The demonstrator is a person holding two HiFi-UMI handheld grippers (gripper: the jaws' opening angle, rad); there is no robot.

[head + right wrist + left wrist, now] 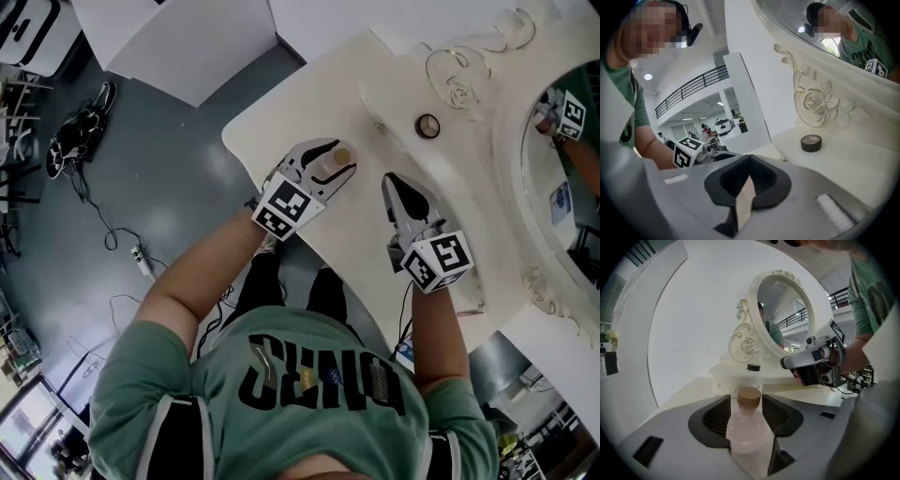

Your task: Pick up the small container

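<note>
Because the left gripper (343, 157) has its jaws spread on either side of the small bottle (747, 427), with no squeeze that I can see, I judge the bottle is not yet gripped. The bottle is in the lower middle of the left gripper view, brown cap up. In the head view it is a little above and left of the centre, and it seems to stand on the table (309, 103). Right of it, the right gripper (393, 181) has its jaws clenched together with nothing between them. Further away, in the upper right of the head view, a round dark tin (427, 126) sits on the raised shelf, and behind it is the mirror (562, 169).

The bottle looks light and narrow, so a jaw touching one side first could push it over, and the table edge is near on the left. Pads closing on the sloped shoulder could let it slip out.

I count two grippers, one bottle, one tin, one mirror and one table.
</note>
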